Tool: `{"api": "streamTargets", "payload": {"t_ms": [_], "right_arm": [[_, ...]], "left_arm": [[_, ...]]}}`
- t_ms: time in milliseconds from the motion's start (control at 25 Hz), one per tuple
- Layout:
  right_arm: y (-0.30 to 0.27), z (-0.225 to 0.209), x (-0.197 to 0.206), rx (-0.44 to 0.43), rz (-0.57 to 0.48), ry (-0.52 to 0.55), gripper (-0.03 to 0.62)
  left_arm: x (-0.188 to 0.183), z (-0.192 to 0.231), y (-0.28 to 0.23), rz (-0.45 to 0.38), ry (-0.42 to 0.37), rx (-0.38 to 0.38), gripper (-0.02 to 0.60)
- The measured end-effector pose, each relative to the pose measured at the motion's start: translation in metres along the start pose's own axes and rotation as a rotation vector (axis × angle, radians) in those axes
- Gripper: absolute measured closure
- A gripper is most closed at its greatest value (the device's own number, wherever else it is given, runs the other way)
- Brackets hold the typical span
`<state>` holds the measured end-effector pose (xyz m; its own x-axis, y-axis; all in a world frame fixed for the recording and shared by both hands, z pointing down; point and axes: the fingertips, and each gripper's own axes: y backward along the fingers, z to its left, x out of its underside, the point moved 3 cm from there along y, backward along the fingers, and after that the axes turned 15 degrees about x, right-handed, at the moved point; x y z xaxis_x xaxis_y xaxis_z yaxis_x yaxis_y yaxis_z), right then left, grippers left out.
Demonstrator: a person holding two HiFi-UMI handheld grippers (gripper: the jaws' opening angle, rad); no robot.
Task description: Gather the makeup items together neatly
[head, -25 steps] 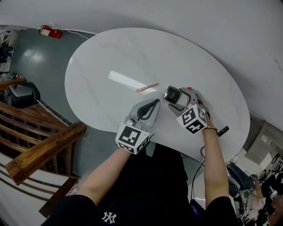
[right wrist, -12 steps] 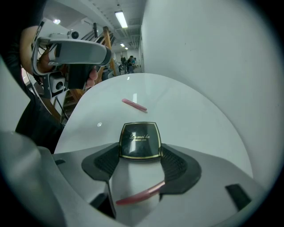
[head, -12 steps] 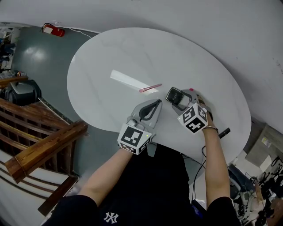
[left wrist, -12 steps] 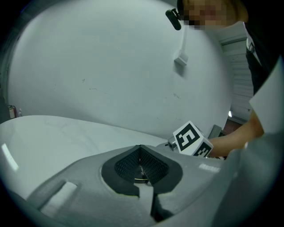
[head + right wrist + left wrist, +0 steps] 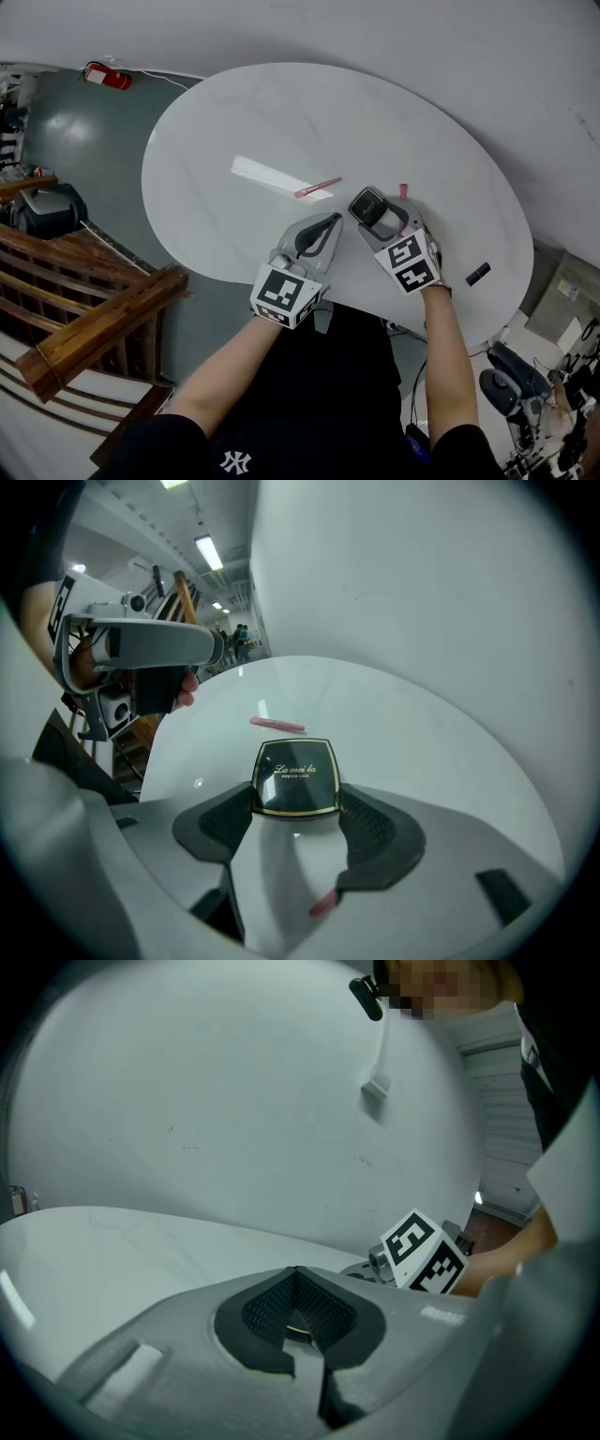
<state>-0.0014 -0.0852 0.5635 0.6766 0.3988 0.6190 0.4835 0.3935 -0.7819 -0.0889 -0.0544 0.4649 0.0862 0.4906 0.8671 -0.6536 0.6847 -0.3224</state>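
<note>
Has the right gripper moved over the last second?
Yes. The right gripper has rolled and drawn back toward the person, uncovering the small pink tube; its jaws have just been closing on the black compact.

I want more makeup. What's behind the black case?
A pink tube lies on the white table behind the black case. The table right under the case is hidden.
</note>
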Motion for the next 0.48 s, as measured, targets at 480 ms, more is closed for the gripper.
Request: {"api": "streamTargets", "payload": {"t_ms": [480], "right_arm": [[0.038, 0.032, 0.006, 0.225, -0.027, -0.354, 0.295]], "left_arm": [[0.004, -0.014, 0.022, 0.026, -0.061, 0.104, 0.574]]}}
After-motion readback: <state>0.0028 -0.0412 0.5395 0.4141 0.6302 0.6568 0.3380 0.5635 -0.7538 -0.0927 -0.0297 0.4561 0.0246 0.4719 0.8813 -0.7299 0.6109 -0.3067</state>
